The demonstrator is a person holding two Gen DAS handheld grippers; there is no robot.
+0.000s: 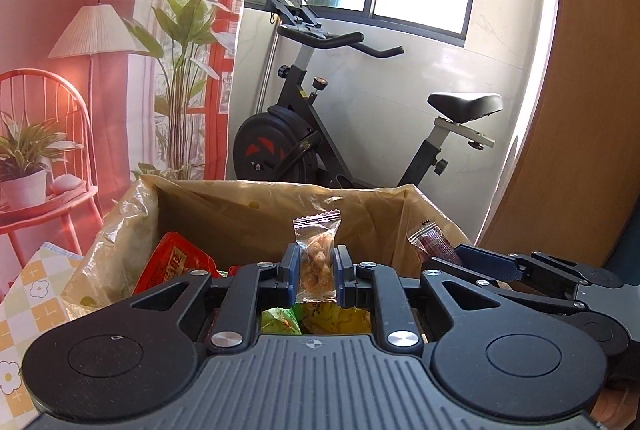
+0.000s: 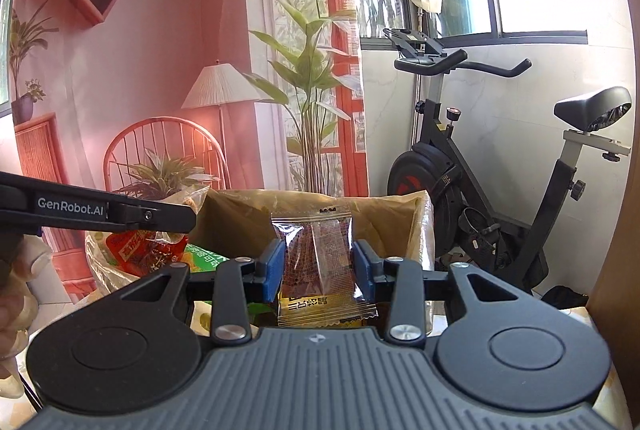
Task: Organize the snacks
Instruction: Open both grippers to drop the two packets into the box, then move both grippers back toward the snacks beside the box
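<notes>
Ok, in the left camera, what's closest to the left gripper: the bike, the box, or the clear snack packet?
1. Clear snack packet, pinched in the left gripper.
2. Box, just behind.
3. Bike, far back by the window.

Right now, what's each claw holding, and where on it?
Left claw: clear packet of pale snack pieces, pinched across its middle. Right claw: dark red snack packet, pinched at its side edges, mid-height.
</notes>
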